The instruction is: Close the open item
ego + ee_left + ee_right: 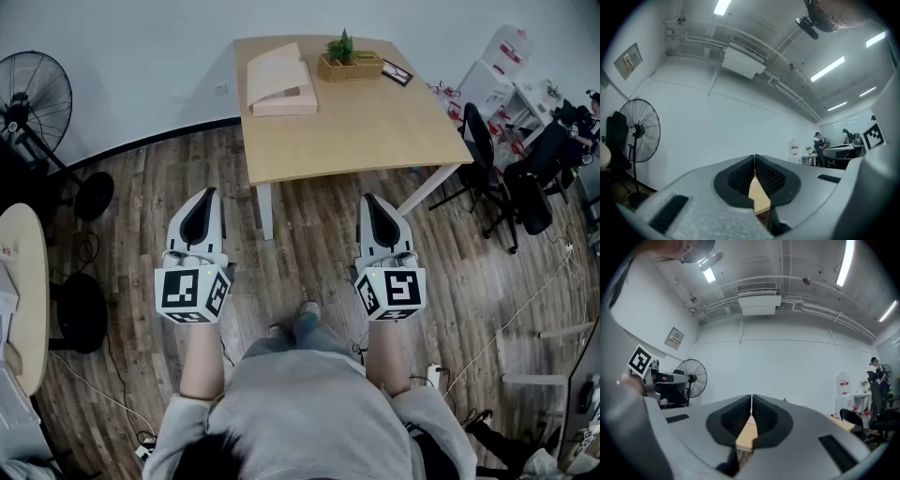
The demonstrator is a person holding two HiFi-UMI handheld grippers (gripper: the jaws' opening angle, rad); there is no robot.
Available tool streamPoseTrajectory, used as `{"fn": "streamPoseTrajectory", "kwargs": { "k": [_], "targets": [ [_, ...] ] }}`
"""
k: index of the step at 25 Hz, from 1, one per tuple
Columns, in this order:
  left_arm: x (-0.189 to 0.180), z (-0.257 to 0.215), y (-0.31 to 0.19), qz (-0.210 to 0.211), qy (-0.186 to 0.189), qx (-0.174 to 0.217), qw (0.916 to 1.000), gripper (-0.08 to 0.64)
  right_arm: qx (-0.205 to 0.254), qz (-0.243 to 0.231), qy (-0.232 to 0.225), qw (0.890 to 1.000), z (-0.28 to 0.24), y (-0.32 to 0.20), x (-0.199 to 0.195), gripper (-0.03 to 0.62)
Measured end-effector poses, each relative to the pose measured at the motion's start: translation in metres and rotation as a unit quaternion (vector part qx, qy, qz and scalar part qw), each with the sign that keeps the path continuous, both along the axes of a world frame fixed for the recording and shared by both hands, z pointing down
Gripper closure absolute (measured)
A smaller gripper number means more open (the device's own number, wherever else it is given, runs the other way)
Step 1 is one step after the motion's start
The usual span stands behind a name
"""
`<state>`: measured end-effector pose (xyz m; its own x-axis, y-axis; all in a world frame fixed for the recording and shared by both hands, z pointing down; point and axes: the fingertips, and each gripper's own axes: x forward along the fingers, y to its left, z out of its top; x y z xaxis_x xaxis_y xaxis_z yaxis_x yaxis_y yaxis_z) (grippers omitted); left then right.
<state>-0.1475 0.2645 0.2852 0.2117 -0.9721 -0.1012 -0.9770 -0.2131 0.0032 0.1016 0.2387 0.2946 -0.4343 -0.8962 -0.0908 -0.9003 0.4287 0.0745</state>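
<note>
Box: we see the pink box (279,82) at the far left corner of the table (375,131). It is flat and cardboard-looking, lid propped open, well apart from both grippers.
Grippers: our left gripper (204,202) and right gripper (373,211) are both clenched on nothing, dark ribbed pads (739,176) pressed together.
Risk: we judge a hard push on the light lid could slide the box across the smooth wooden top, off the edge or into the potted plant (342,47).

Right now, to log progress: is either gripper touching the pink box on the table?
No, the left gripper and right gripper hang over the floor, short of the pink box.
</note>
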Motion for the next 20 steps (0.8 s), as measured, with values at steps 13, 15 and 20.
{"fn": "streamPoseTrajectory", "kwargs": {
  "k": [13, 15, 20],
  "targets": [
    [-0.0011, 0.0012, 0.0032, 0.007, -0.001, -0.001, 1.0, 0.551, 0.001, 0.006, 0.005, 1.0, 0.0002, 0.0051, -0.004, 0.578],
    [-0.0019, 0.0016, 0.0019, 0.008, -0.002, -0.001, 1.0, 0.551, 0.002, 0.007, 0.005, 1.0, 0.0002, 0.0045, -0.0051, 0.578],
    [-0.005, 0.0013, -0.0014, 0.013, -0.003, 0.003, 0.9999, 0.551, 0.006, 0.013, -0.001, 1.0, -0.0017, 0.0007, -0.0079, 0.578]
  ]
}}
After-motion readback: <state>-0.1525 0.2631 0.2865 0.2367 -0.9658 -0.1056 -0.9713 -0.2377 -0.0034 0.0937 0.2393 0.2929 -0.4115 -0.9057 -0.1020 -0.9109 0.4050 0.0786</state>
